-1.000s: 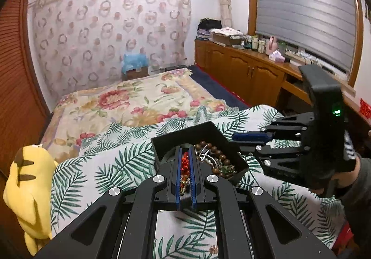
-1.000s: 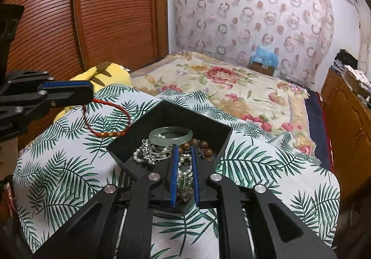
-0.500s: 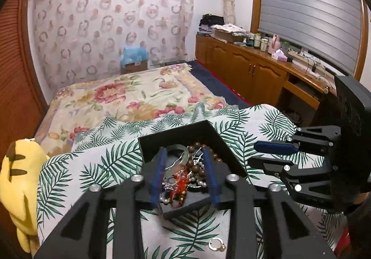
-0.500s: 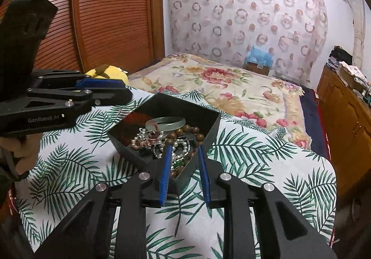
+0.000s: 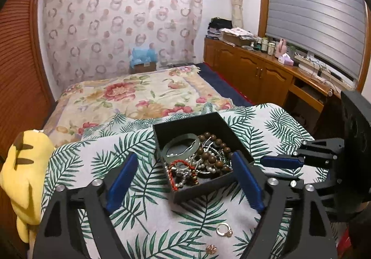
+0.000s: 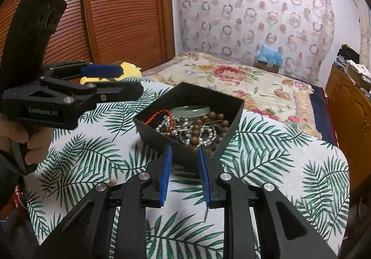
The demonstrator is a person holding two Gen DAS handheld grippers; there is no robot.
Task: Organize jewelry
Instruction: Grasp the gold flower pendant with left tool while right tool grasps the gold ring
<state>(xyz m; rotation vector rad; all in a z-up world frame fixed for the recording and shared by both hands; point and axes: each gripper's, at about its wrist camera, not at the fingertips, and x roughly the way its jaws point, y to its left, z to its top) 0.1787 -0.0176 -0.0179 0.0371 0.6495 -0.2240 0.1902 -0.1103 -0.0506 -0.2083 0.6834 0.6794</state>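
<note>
From the left wrist camera, the left tool (image 5: 183, 180) stands wide open with nothing between its blue-padded fingers (image 5: 120, 180), which straddle the near part of a square black open-topped box (image 5: 185, 124). The box sits on a white cloth printed with green palm leaves (image 5: 143, 212) and holds a tangle of jewelry: a pale green jade bangle (image 5: 180, 146), a string of brown wooden beads (image 5: 215, 154), a red braided cord (image 5: 178, 164) and pearl strands. Two small pieces lie loose on the cloth nearer the camera, a gold ring (image 5: 223, 229) and a small flower-shaped stud (image 5: 210, 248). The right tool (image 5: 280, 164) comes in from the right, just beside the box. A yellow plush toy (image 5: 23, 166) lies at the left edge.

From the right wrist camera, the right tool (image 6: 184, 162) is partly open and empty (its blue pads (image 6: 166, 177) flank the near corner of the black box (image 6: 190, 92) without clearly touching it). The bangle (image 6: 190, 111) and brown beads (image 6: 197, 124) show inside. The left tool (image 6: 120, 80), held in a hand (image 6: 16, 140), hangs above the cloth (image 6: 97, 147) to the box's left.
</note>
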